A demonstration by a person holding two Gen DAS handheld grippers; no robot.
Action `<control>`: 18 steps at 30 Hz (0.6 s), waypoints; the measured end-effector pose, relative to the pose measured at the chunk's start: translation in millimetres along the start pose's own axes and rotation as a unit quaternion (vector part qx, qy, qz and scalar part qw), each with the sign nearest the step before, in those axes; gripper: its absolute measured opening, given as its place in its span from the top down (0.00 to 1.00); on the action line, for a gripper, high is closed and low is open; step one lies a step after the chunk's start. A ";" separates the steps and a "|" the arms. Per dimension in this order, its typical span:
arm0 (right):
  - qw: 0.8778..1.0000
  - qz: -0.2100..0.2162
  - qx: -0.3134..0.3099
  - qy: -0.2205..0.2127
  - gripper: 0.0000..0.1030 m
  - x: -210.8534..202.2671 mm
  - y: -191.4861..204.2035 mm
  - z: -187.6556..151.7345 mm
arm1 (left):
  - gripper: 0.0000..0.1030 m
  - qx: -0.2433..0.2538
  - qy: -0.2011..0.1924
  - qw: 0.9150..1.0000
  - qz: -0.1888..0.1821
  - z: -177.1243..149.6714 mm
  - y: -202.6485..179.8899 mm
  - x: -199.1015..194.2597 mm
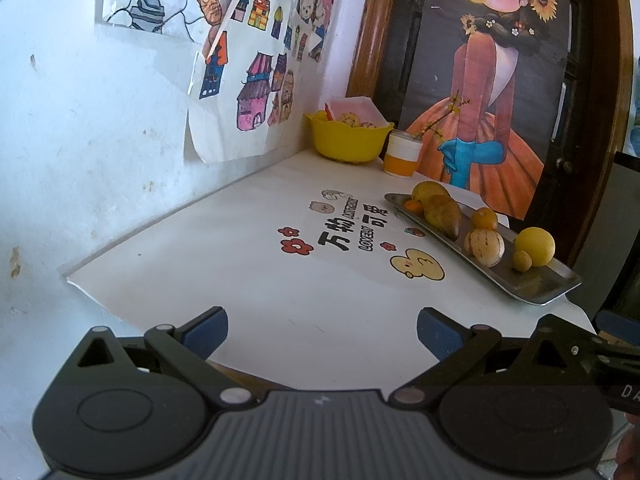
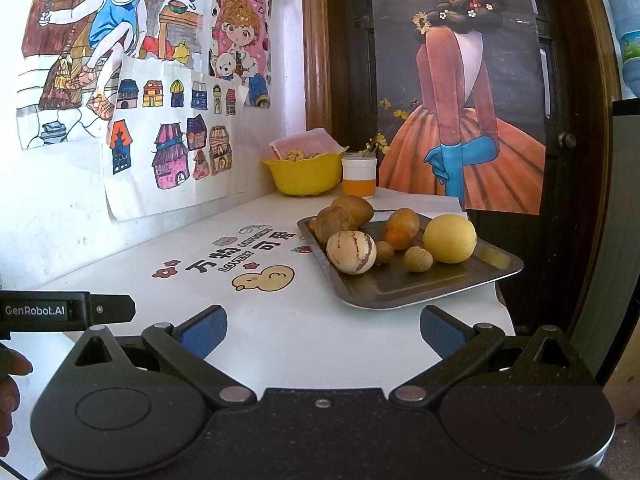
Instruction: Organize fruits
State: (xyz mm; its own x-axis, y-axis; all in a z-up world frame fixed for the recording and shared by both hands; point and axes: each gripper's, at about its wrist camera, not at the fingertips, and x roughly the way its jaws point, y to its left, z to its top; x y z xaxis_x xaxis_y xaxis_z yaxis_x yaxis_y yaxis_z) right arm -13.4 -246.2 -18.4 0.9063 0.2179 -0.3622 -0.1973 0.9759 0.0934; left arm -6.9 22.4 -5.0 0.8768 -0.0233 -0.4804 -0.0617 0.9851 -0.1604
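- Nearest, the left gripper (image 1: pixel 322 330) hangs low over the front of the white table (image 1: pixel 240 304), its blue pads spread wide with nothing between them.
- The right gripper (image 2: pixel 322 330) is likewise released and bare, level beside the left one, its jaws pointing at the near rim of the tray.
- A fingertip (image 2: pixel 14 364) shows at the left edge of the right wrist view, beside the other tool's black body; the rest of the hand is cut off.
- Just past the right gripper sits the metal tray (image 2: pixel 420 292), on the table's right side, well apart from the left gripper.
- On the tray, near to far: a striped pale melon (image 2: pixel 351 252), a small walnut-like fruit (image 2: pixel 418 259), a big yellow fruit (image 2: pixel 449 238), a small orange (image 2: pixel 397 239), then brownish-green fruits (image 2: pixel 352 209) bunched at the back, partly hiding one another.
- A cartoon duck sticker (image 2: pixel 264 277) and printed characters lie on the tabletop left of the tray.
- Farther back in the corner stands a yellow bowl (image 2: pixel 306 176); its contents are half hidden by the rim and a pink wrapper, hard to make out.
- Beside it, a white and orange cup (image 2: pixel 359 176) stands upright.
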 end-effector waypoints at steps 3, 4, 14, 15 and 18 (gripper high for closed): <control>1.000 0.000 0.000 0.000 0.01 0.1 0.1 -0.1 | 0.00 0.000 0.003 1.000 0.000 -0.8 -1.6 0.4; 1.000 0.000 0.000 0.000 0.01 0.2 0.0 -0.1 | 0.00 -0.001 0.005 1.000 0.002 -0.7 -2.1 0.5; 1.000 0.000 -0.001 0.000 0.01 0.8 0.7 -0.4 | 0.00 -0.027 0.020 0.999 -0.003 0.5 1.1 1.6; 1.000 0.000 0.000 0.000 0.01 0.6 0.9 -0.4 | 0.00 -0.028 0.020 0.999 -0.001 0.0 1.0 1.4; 1.000 0.000 -0.002 -0.001 0.01 0.1 1.7 -0.5 | 0.00 -0.029 0.019 0.999 -0.001 0.1 1.0 1.2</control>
State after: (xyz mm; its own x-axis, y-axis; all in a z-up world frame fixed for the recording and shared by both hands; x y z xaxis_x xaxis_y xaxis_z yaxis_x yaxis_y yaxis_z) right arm -13.9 -244.5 -18.7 0.9071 0.2186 -0.3596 -0.1995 0.9758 0.0897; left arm -5.9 23.4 -5.7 0.8583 -0.0325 -0.5121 -0.0888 0.9735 -0.2107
